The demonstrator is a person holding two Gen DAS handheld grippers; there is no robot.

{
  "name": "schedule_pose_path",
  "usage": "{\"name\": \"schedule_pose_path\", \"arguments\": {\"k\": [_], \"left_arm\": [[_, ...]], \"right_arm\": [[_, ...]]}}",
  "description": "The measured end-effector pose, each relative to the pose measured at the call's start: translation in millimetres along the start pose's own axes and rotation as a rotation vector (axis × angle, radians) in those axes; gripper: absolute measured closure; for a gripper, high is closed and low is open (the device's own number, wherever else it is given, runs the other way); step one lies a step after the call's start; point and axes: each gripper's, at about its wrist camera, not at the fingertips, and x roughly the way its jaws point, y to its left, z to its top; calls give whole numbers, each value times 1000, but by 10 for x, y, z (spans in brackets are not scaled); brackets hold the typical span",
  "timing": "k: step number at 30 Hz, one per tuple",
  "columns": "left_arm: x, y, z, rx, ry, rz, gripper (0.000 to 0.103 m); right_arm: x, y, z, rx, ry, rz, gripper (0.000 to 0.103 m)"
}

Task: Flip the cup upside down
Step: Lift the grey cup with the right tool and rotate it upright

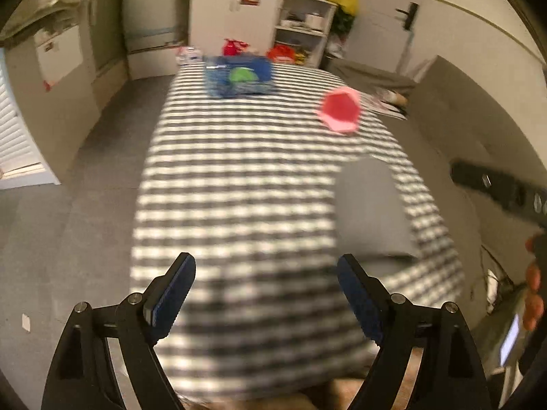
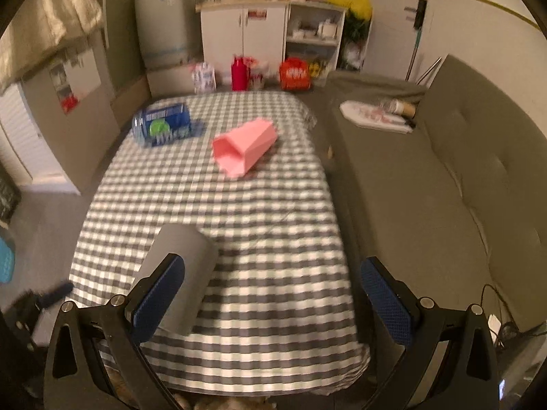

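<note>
A grey cup (image 2: 181,270) stands on the checked tablecloth near the front left; in the left wrist view it (image 1: 371,208) is just beyond my right finger. A pink angular cup (image 2: 244,148) lies on its side in the middle, mouth toward me; it also shows in the left wrist view (image 1: 340,109). My left gripper (image 1: 266,294) is open and empty above the table's near edge. My right gripper (image 2: 273,297) is open and empty, its left finger (image 2: 159,297) in front of the grey cup.
A blue plastic bottle (image 2: 162,124) lies on its side at the far left of the table (image 2: 273,225). A grey sofa (image 2: 444,177) runs along the right. Cabinets, a red flask (image 2: 239,73) and bags stand beyond the table.
</note>
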Motion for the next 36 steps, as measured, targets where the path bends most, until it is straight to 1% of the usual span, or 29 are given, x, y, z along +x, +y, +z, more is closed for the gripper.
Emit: {"name": "schedule_pose_path", "arguments": {"k": [3,7,9,11,12,18,20,22,24,27,30,32,34,36], "left_arm": [[79,242,128,-37,-23,18,12],[195,429,288,-33,-39,40,12],[253,506,361,-41,-44,39,12],[309,577,406,-60,-42,29,12],[329,602,420,-67,-40,22,12],[433,710,374,-92,-20,13,12],[460,732,352,-99,-6,11,12],[473,766,314,-104,4,18,12],[467,790,287,-106,6,33,12],[460,814,279,-115,11,43,12],[426,803,293,-118,6,48,12],[410,771,297,-113,3,53,12],[391,733,299,-110,1,55,12],[376,699,296,-108,3,55,12]], "right_arm": [[157,142,46,5,60,8,0],[346,344,128,11,131,25,0],[428,419,157,20,157,29,0],[553,496,163,23,203,24,2],[608,523,157,24,219,28,7],[863,608,66,42,295,64,8],[947,635,53,48,331,82,13],[1032,643,28,62,365,113,22],[1044,661,20,68,373,137,27],[1012,682,20,41,368,127,27],[921,614,51,55,322,156,27],[818,571,90,52,261,175,27],[696,540,137,31,161,184,27],[629,510,162,15,67,162,27]]}}
